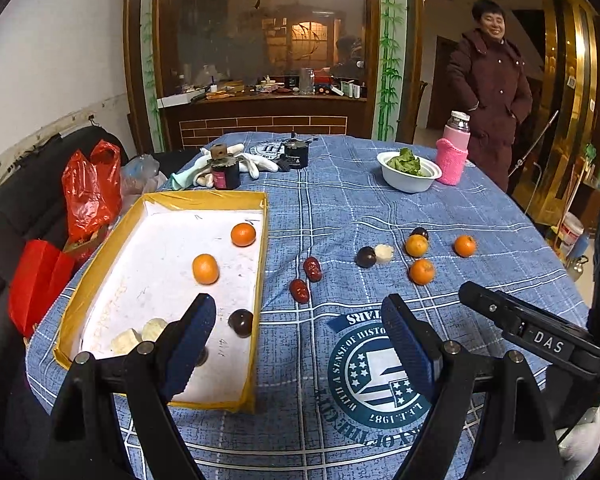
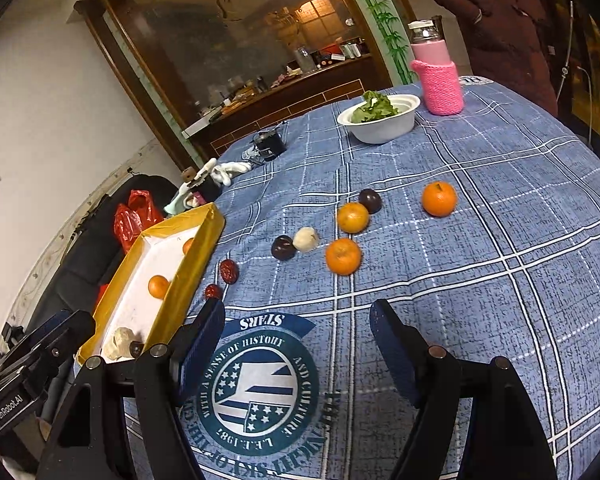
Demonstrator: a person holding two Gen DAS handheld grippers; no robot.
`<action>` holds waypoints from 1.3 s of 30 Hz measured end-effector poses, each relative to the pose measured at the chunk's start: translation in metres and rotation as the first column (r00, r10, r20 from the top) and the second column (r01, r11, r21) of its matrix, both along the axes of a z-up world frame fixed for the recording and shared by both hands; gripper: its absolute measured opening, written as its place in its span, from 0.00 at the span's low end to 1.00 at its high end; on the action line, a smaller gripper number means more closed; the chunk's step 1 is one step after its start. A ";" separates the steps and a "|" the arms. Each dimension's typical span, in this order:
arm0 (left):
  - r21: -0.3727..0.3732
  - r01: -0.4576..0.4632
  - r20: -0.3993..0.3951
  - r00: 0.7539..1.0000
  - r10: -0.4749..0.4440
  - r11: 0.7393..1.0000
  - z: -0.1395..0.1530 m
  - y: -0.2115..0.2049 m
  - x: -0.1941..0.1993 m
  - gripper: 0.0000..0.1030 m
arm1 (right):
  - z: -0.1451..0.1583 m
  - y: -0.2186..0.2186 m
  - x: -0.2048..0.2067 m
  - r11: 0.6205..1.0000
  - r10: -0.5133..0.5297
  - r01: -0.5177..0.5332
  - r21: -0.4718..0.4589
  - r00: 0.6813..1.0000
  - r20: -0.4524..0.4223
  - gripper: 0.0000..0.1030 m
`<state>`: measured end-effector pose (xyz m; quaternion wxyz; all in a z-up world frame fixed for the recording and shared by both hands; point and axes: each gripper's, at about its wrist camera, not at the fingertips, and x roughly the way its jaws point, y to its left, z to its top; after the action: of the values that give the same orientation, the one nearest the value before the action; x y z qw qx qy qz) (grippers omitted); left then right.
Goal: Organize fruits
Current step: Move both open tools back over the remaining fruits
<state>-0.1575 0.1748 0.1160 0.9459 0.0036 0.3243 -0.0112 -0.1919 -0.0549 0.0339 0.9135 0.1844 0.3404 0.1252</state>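
The gold-edged tray (image 1: 260, 240) already holds two oranges (image 1: 205, 268), two pale pieces and a dark fruit. On the blue tablecloth (image 2: 500, 320) remain three oranges (image 2: 343, 256), two dark fruits, one pale piece and two red dates (image 1: 312, 269), so roughly half is left. The left gripper (image 1: 300, 332) and right gripper (image 2: 298, 332) both stand with jaws apart, holding nothing.

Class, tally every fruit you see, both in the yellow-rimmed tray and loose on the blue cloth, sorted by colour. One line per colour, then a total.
Orange: 5, e.g. one in the tray
Dark purple: 3, e.g. one on the cloth
Red: 2, e.g.
Pale white: 3, e.g.
Total: 13
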 end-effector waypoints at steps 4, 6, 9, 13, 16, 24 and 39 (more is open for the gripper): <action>0.016 -0.015 -0.005 1.000 0.015 1.000 -0.002 -0.001 0.001 0.82 | -0.003 -0.002 -0.001 1.000 -0.008 0.008 0.002 1.000 -0.007 0.77; 0.015 -0.023 -0.011 1.000 0.023 1.000 -0.003 0.000 0.001 0.82 | -0.004 -0.001 -0.001 1.000 -0.007 0.007 0.003 1.000 -0.013 0.77; 0.015 -0.031 -0.018 0.999 0.031 0.999 -0.005 0.003 0.002 0.82 | -0.005 0.001 -0.002 1.000 -0.004 0.004 -0.001 1.000 -0.019 0.77; 0.018 -0.033 -0.023 0.999 0.033 0.999 -0.007 0.005 0.003 0.82 | -0.004 0.004 -0.002 1.000 0.002 -0.002 -0.007 1.000 -0.020 0.77; 0.022 -0.035 -0.028 0.999 0.036 0.999 -0.008 0.005 0.003 0.82 | -0.005 0.006 -0.003 1.000 0.004 -0.005 -0.012 1.000 -0.024 0.77; 0.021 -0.039 -0.043 0.998 0.040 0.999 -0.012 0.007 0.007 0.82 | -0.010 0.008 -0.001 1.000 0.006 -0.007 -0.016 0.999 -0.039 0.77; -0.021 -0.048 -0.086 0.995 0.046 0.999 -0.024 0.017 0.020 0.82 | -0.019 0.001 0.009 0.999 -0.004 0.002 -0.035 0.998 -0.069 0.77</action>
<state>-0.1380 0.1921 0.0924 0.9310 -0.0157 0.3645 0.0070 -0.1828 -0.0543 0.0147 0.9045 0.1730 0.3736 0.1112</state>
